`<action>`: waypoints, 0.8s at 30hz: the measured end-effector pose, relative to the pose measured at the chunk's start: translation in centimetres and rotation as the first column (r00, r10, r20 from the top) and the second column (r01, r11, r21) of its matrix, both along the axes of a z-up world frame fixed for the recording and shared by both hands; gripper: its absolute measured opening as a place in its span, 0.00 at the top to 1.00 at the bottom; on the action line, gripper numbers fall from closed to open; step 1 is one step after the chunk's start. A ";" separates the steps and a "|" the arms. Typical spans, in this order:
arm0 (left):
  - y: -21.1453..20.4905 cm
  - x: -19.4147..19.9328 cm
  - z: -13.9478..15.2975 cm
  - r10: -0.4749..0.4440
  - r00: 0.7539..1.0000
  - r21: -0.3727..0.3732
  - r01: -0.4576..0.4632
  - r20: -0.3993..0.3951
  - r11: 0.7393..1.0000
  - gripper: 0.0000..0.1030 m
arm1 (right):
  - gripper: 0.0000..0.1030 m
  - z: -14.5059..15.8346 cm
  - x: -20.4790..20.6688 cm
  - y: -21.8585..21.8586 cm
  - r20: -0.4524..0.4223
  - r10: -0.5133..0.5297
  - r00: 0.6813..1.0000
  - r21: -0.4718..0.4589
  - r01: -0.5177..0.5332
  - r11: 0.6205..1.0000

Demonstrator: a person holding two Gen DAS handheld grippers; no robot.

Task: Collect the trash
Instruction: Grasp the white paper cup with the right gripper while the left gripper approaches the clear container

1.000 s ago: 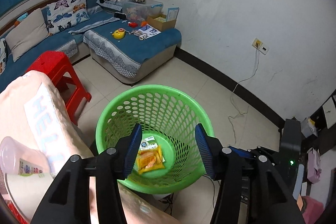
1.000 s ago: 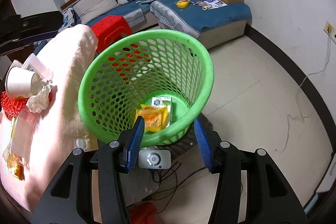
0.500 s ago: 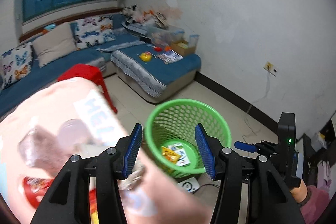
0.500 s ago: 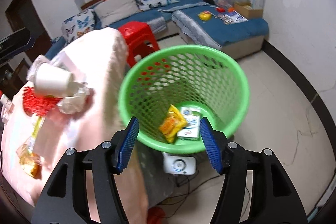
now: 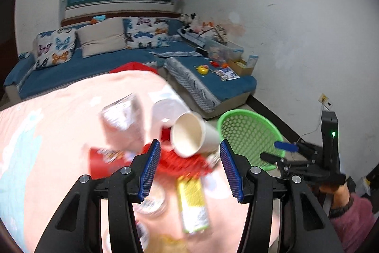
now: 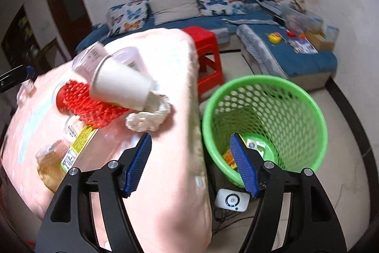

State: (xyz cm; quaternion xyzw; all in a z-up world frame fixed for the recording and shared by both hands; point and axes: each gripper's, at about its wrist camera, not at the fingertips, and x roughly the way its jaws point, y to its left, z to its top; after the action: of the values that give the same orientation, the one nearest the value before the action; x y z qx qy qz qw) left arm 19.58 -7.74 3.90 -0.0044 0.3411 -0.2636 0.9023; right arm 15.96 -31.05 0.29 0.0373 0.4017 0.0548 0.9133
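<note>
Each black claw (image 5: 189, 167) has ribbed blue pads (image 5: 149, 171), silver screws; pink sleeve (image 5: 350, 219).

Paper cup (image 6: 119, 84): white, on its side atop my trash pile, mouth up-left, resting on red mesh netting (image 6: 91, 106).
Crumpled tissue (image 6: 148, 116): white, touching the cup's base, near the pink table edge.
Yellow-labelled bottle (image 6: 78, 144): lying flat, partly under the netting.
Green basket (image 6: 305, 110): upright on the floor beside the table, holding a yellow wrapper (image 6: 229, 157) and a small carton (image 6: 255, 145).
</note>
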 end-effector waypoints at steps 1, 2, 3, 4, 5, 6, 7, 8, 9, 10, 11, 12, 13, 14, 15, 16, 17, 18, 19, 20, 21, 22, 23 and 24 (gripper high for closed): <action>0.7 -0.3 -0.2 0.007 1.000 0.000 -0.007 -0.004 1.000 0.50 | 0.33 0.0 0.1 0.5 0.004 0.023 1.000 -0.010 -0.023 1.000; 1.6 -0.7 -0.6 0.016 1.000 0.003 -0.016 -0.009 1.000 0.50 | 0.33 0.2 0.5 1.1 0.012 0.053 0.999 -0.030 -0.052 0.998; 2.3 -1.1 -1.0 0.026 1.000 0.004 -0.026 -0.016 1.000 0.50 | 0.33 0.3 0.6 1.5 0.021 0.078 0.997 -0.043 -0.077 0.996; 3.2 -1.5 -1.3 0.033 0.999 -0.003 -0.034 -0.023 0.999 0.49 | 0.33 0.4 0.9 2.0 0.029 0.111 0.993 -0.060 -0.109 0.992; 3.7 -1.8 -1.6 0.038 0.999 -0.010 -0.039 -0.033 0.999 0.47 | 0.32 0.3 1.0 2.3 0.034 0.133 0.991 -0.075 -0.130 0.989; 4.4 -2.1 -2.1 0.043 0.998 -0.018 -0.044 -0.050 0.999 0.47 | 0.32 0.4 1.5 2.9 0.040 0.168 0.985 -0.101 -0.163 0.981; 5.1 -2.6 -2.6 0.049 0.997 -0.022 -0.050 -0.061 0.998 0.47 | 0.32 0.3 1.9 3.4 0.040 0.199 0.979 -0.121 -0.193 0.974; 5.6 -2.9 -2.9 0.056 0.996 -0.022 -0.058 -0.069 0.998 0.47 | 0.32 0.2 2.2 3.8 0.037 0.228 0.973 -0.145 -0.220 0.965; 5.5 -3.2 -3.1 0.061 0.995 -0.020 -0.063 -0.075 0.998 0.47 | 0.32 0.1 2.7 4.3 0.037 0.262 0.964 -0.175 -0.251 0.952; 5.9 -3.5 -3.4 0.068 0.994 -0.022 -0.070 -0.081 0.997 0.47 | 0.32 0.1 3.1 4.9 0.034 0.301 0.953 -0.201 -0.288 0.936; 6.1 -3.7 -3.7 0.070 0.994 -0.026 -0.072 -0.087 0.997 0.47 | 0.32 0.0 3.2 5.3 0.033 0.327 0.945 -0.219 -0.312 0.925; 6.4 -4.0 -4.0 0.070 0.993 -0.027 -0.073 -0.097 0.997 0.47 | 0.32 0.1 3.7 5.7 0.034 0.363 0.931 -0.248 -0.344 0.906; 6.7 -4.1 -4.1 0.072 0.992 -0.024 -0.075 -0.104 0.997 0.47 | 0.31 0.0 4.1 6.0 0.028 0.398 0.917 -0.265 -0.377 0.888; 6.9 -4.3 -4.4 0.076 0.991 -0.016 -0.078 -0.108 0.997 0.46 | 0.31 0.0 4.5 6.3 0.023 0.431 0.902 -0.281 -0.408 0.868; 7.1 -4.5 -4.7 0.076 0.991 -0.010 -0.078 -0.111 0.997 0.45 | 0.31 0.0 4.9 6.7 0.022 0.457 0.889 -0.298 -0.431 0.852; 7.3 -4.8 -5.0 0.075 0.991 -0.005 -0.077 -0.115 0.997 0.45 | 0.30 -0.1 5.3 6.9 0.014 0.488 0.872 -0.309 -0.461 0.832; 7.4 -5.0 -5.3 0.076 0.990 0.002 -0.076 -0.120 0.997 0.45 | 0.30 -0.2 5.6 7.2 0.004 0.510 0.860 -0.318 -0.482 0.817; 7.3 -5.0 -5.5 0.076 0.989 0.007 -0.076 -0.126 0.997 0.45 | 0.30 -0.3 6.0 7.5 -0.010 0.537 0.844 -0.337 -0.508 0.793; 7.4 -5.2 -5.7 0.076 0.988 0.009 -0.076 -0.132 0.997 0.45 | 0.30 -0.4 6.2 7.9 -0.020 0.560 0.828 -0.348 -0.531 0.773; 7.5 -5.3 -6.0 0.079 0.987 0.012 -0.078 -0.140 0.997 0.45 | 0.30 -0.5 6.5 8.0 -0.029 0.577 0.816 -0.359 -0.547 0.756; 7.6 -5.3 -6.2 0.082 0.986 0.013 -0.081 -0.147 0.997 0.45 | 0.30 -0.7 7.0 8.2 -0.041 0.591 0.806 -0.370 -0.562 0.740; 7.7 -5.3 -6.4 0.086 0.984 0.015 -0.085 -0.154 0.996 0.45 | 0.30 -0.8 7.4 8.2 -0.056 0.606 0.793 -0.374 -0.580 0.724; 7.9 -5.3 -6.6 0.091 0.983 0.019 -0.089 -0.162 0.996 0.45 | 0.30 -0.9 7.4 8.3 -0.065 0.622 0.780 -0.383 -0.595 0.706; 7.9 -5.3 -6.9 0.096 0.981 0.024 -0.093 -0.166 0.995 0.45 | 0.30 -1.1 7.8 8.5 -0.075 0.642 0.763 -0.398 -0.613 0.682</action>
State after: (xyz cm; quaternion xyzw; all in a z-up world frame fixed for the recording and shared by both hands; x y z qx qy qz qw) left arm 14.30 0.19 -2.97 -0.0353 0.4172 -0.2165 0.8819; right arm 23.75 -22.54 -0.78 -0.2919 0.3598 0.2824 0.8400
